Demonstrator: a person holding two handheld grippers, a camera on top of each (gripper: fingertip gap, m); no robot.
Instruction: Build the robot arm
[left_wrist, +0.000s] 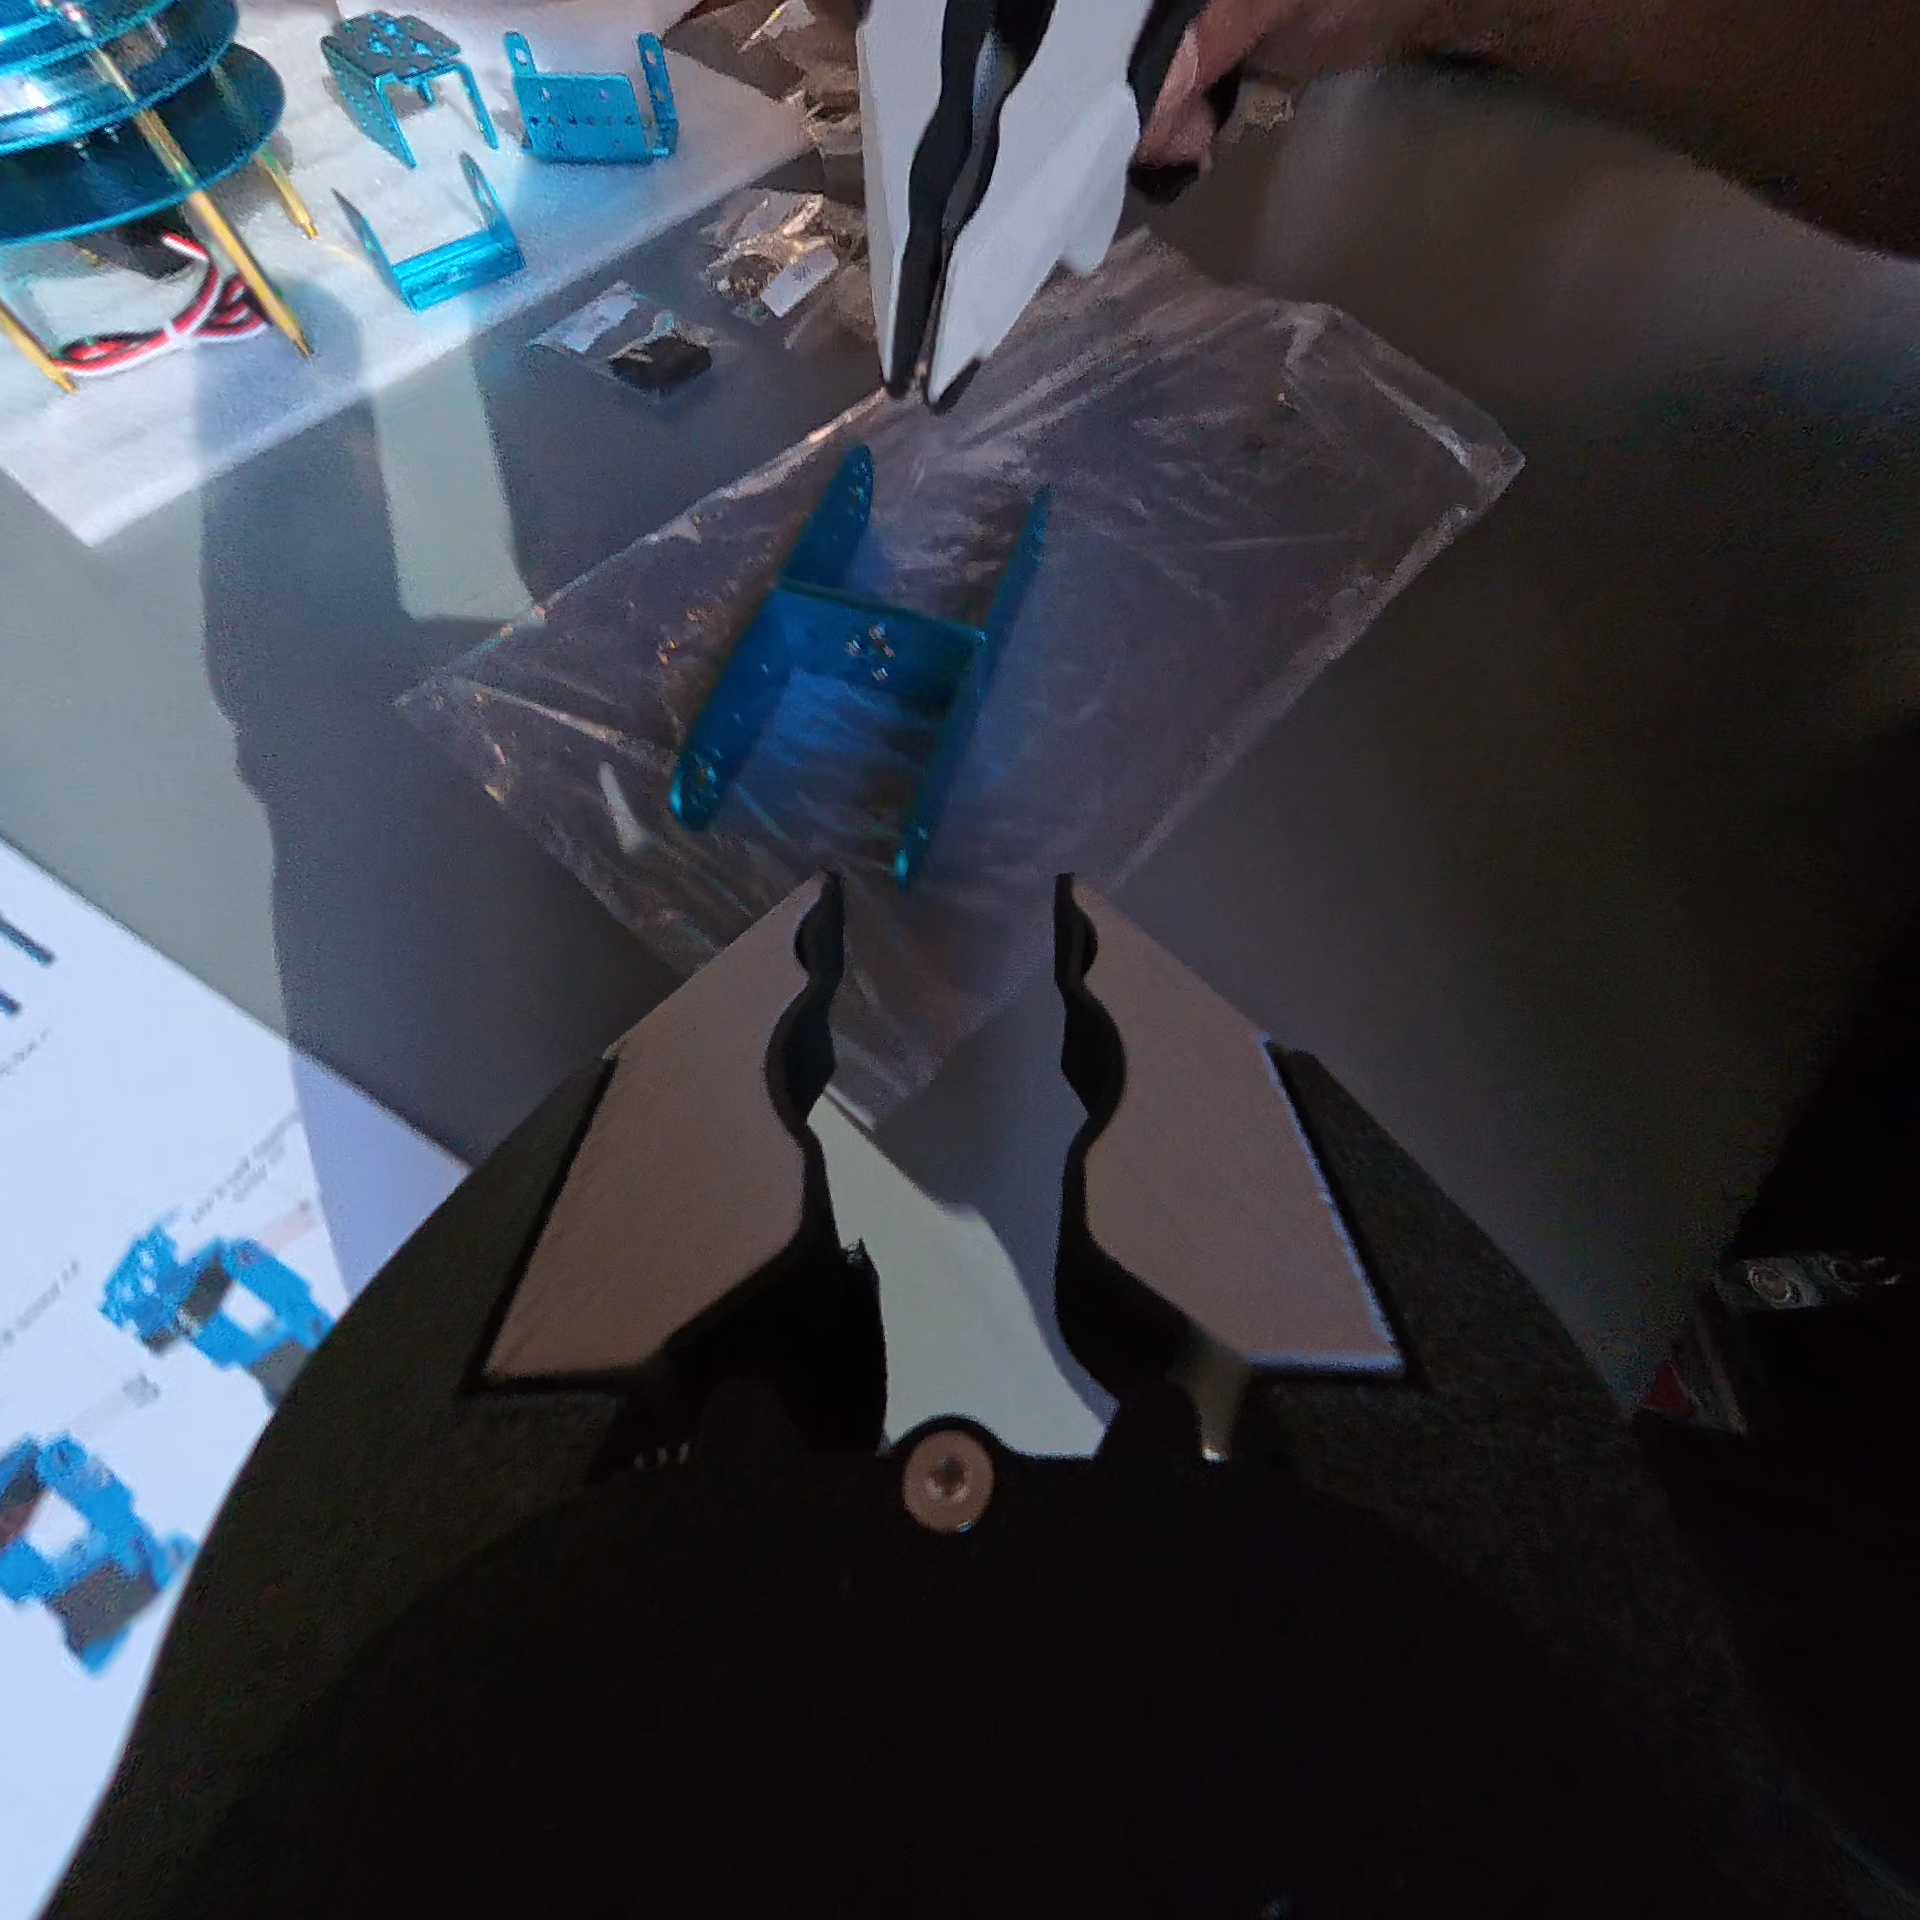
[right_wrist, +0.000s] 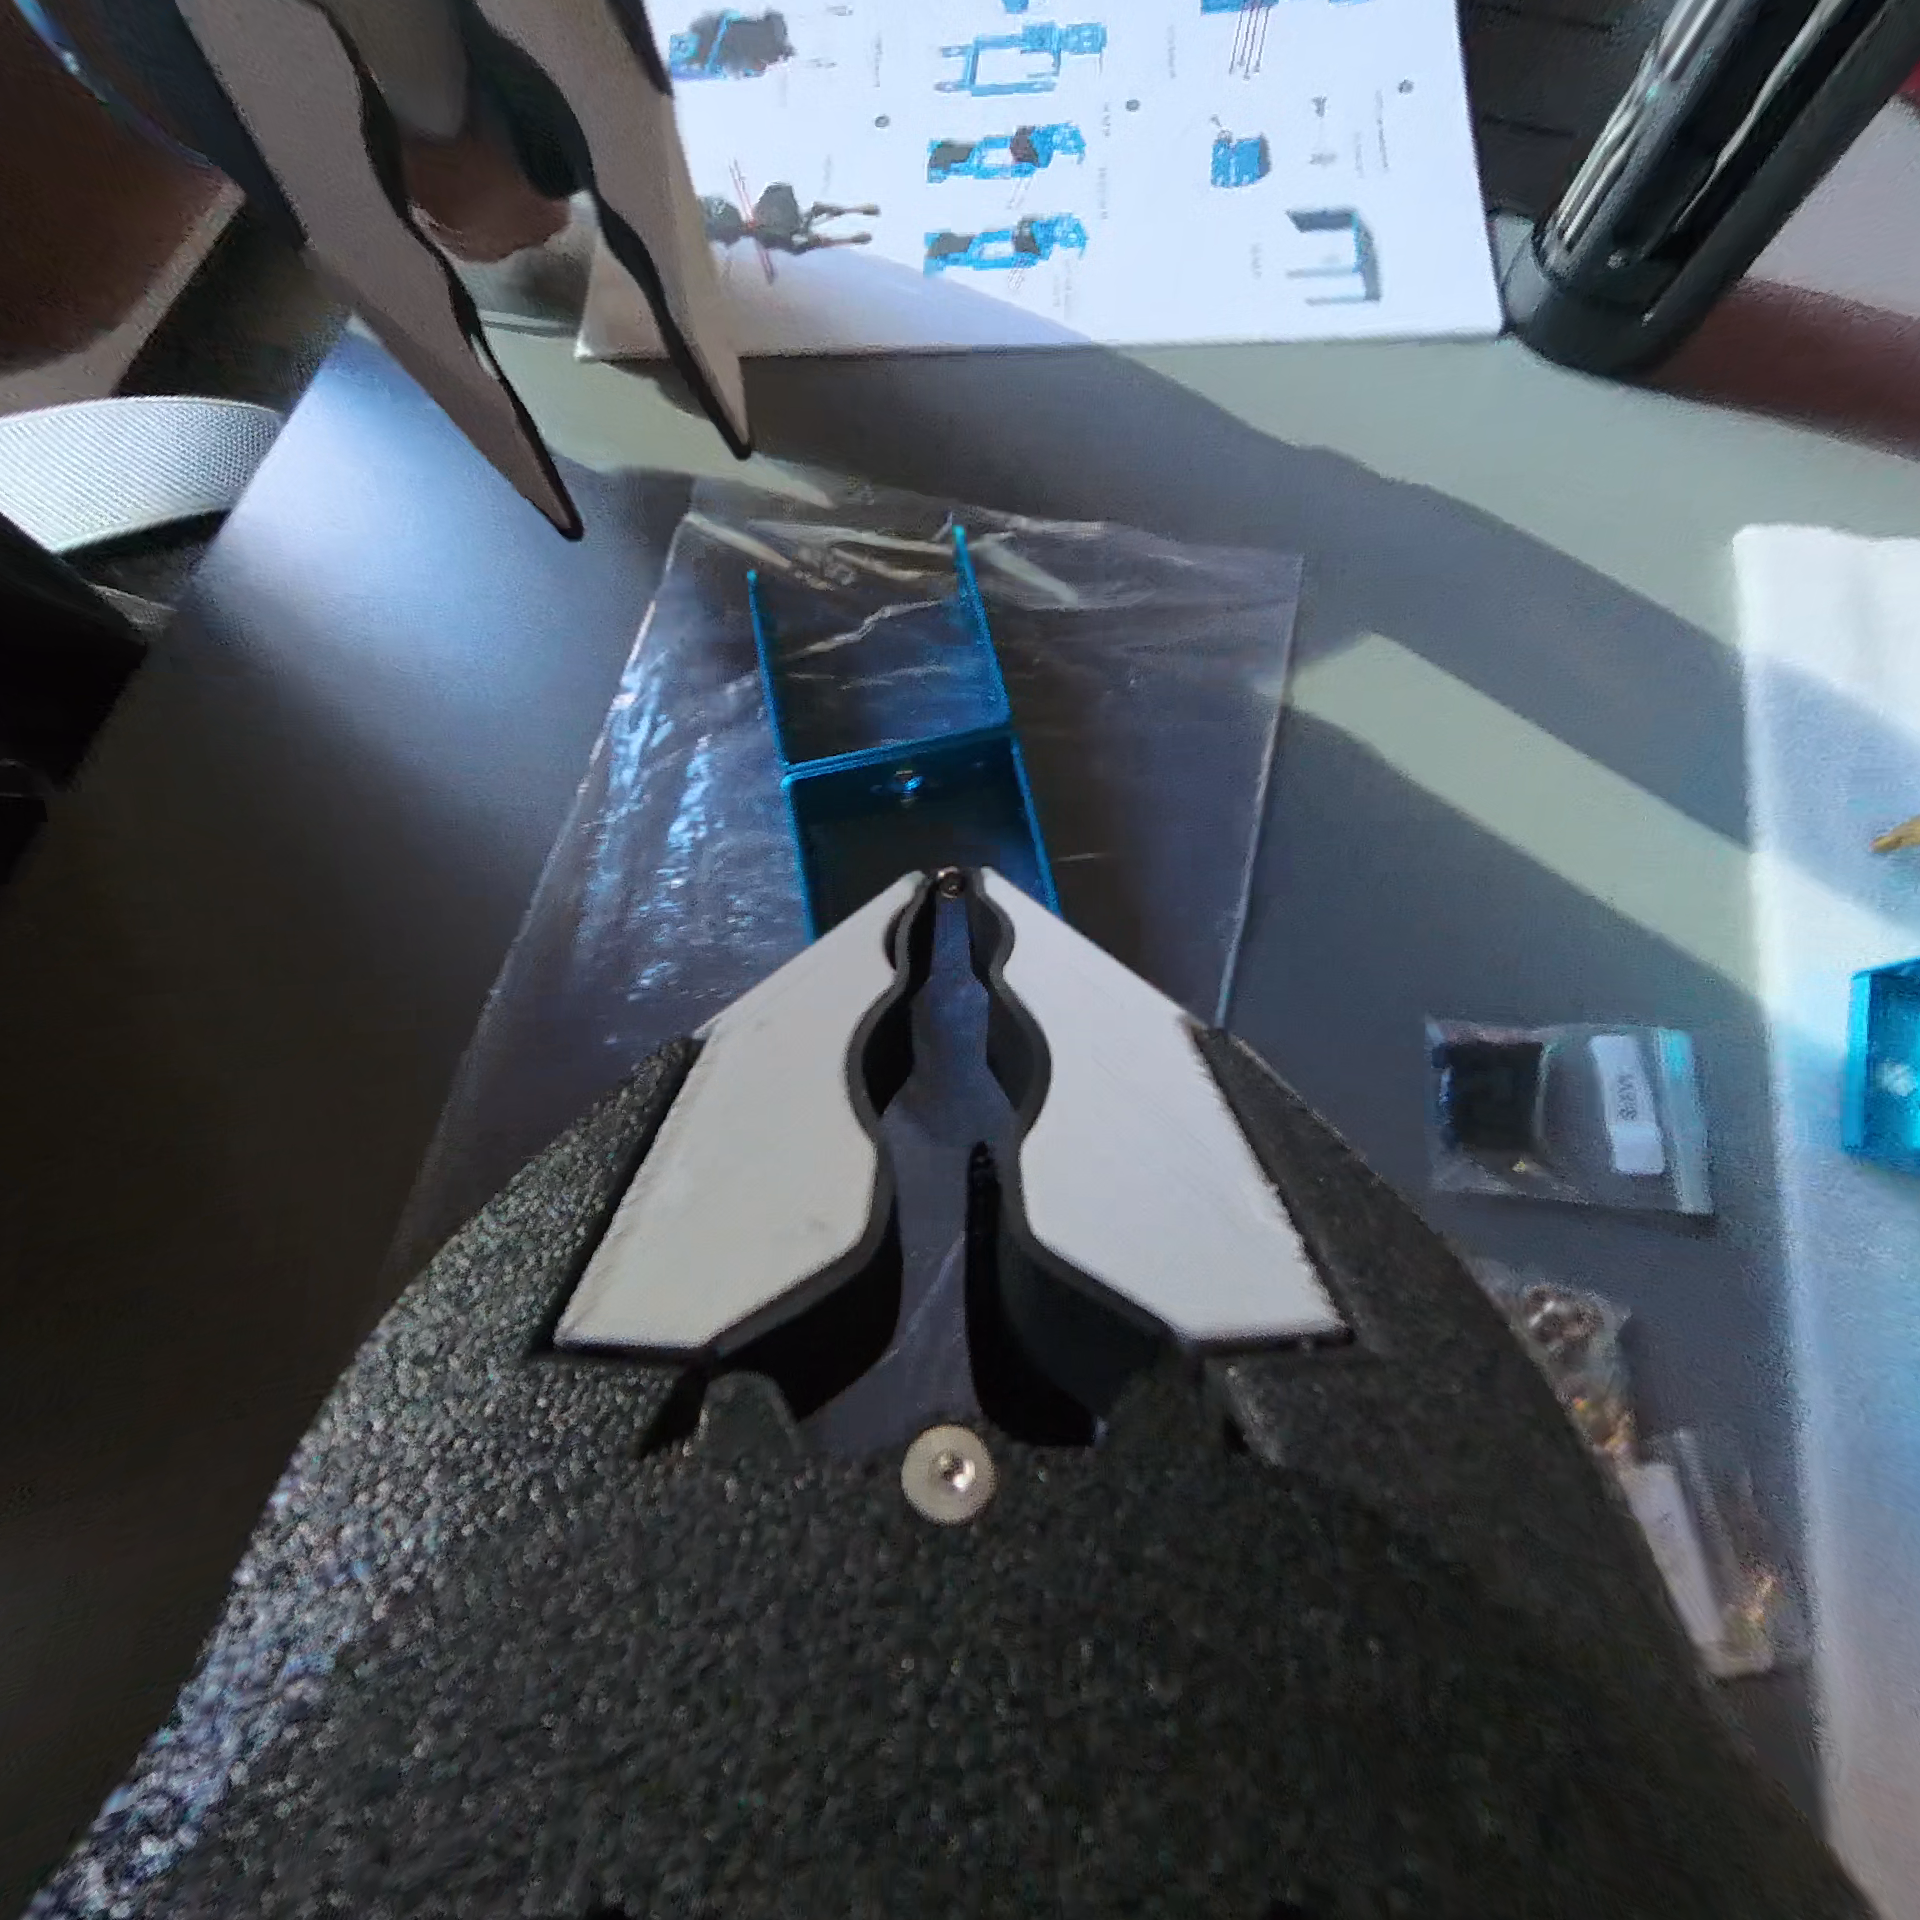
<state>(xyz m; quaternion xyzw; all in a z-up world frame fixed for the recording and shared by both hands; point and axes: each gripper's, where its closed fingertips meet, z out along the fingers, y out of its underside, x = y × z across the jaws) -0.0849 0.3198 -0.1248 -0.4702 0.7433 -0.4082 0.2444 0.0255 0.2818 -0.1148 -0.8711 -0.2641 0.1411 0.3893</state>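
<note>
A blue metal bracket assembly (left_wrist: 862, 675) of two joined U-shaped pieces lies on a clear plastic bag (left_wrist: 1195, 540) on the grey table. My left gripper (left_wrist: 945, 888) is open and empty, its tips just short of the bracket's near end. My right gripper (right_wrist: 951, 881) is shut on a small dark screw (right_wrist: 951, 881), just above the bracket's near end (right_wrist: 894, 769). In the left wrist view the right gripper (left_wrist: 920, 390) hangs over the bag's far edge. In the right wrist view the left gripper (right_wrist: 655, 494) hovers open beyond the bag (right_wrist: 1143, 675).
A printed sheet with blue part drawings (left_wrist: 114, 1195) (right_wrist: 1091, 156) lies by the bag. Several blue brackets (left_wrist: 592, 104) and a round blue platform on brass standoffs (left_wrist: 114, 156) stand on white foam. Small parts bags (left_wrist: 644, 353) (right_wrist: 1569, 1122) and a black cylinder (right_wrist: 1662, 208) lie nearby. One gripper's finger ends stand about 12 cm off the other's. Both grippers' tips are roughly 25 cm from the black cylinder (right_wrist: 1662, 208).
</note>
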